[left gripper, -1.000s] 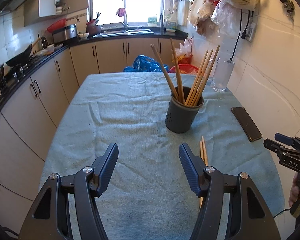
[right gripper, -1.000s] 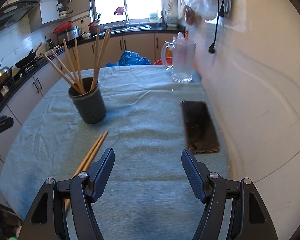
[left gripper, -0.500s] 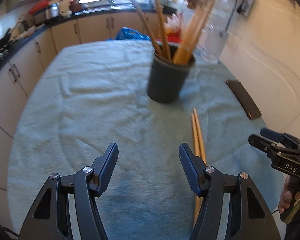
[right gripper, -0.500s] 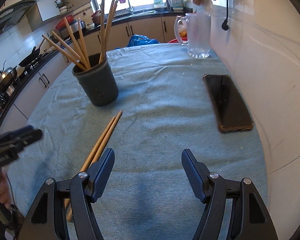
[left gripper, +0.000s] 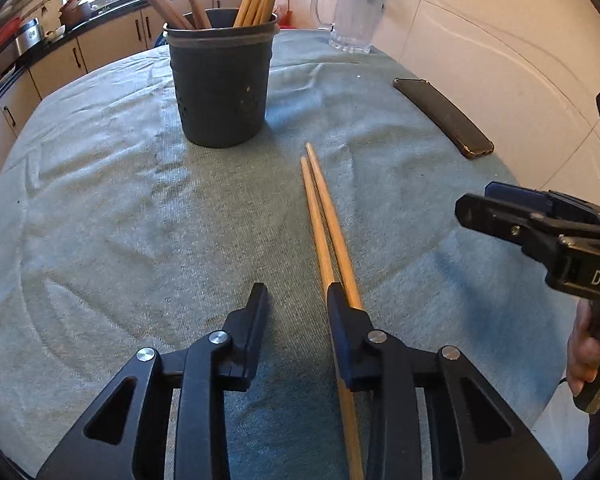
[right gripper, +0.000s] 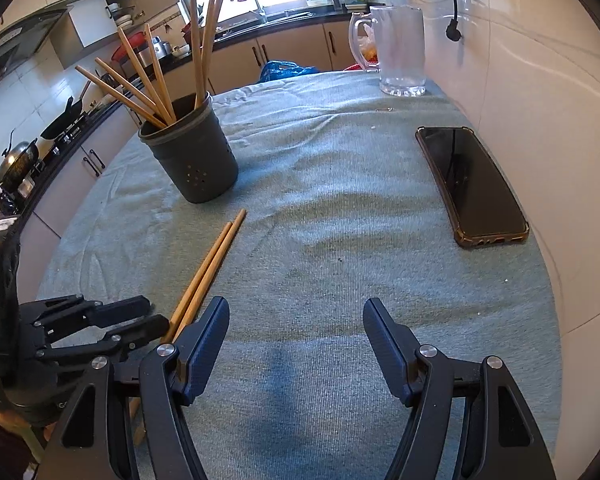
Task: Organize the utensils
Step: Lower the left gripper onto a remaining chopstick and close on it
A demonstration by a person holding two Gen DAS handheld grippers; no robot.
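Kitchen table (left gripper: 100,220): our left tool (left gripper: 296,300), just narrowed, grips nothing, chopsticks (left gripper: 324,216) under its right finger; right tool (right gripper: 296,316) gapes empty.

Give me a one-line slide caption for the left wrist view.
Left gripper, jaws just closing with nothing between them, beside two loose chopsticks lying near the dark holder.

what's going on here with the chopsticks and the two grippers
A person is tidying chopsticks on a towel-covered table. Most already stand in the dark holder; one loose pair lies on the cloth. The left gripper is low beside that pair; its jaws have just been closing, with nothing between them. The right gripper hovers open and empty nearby.
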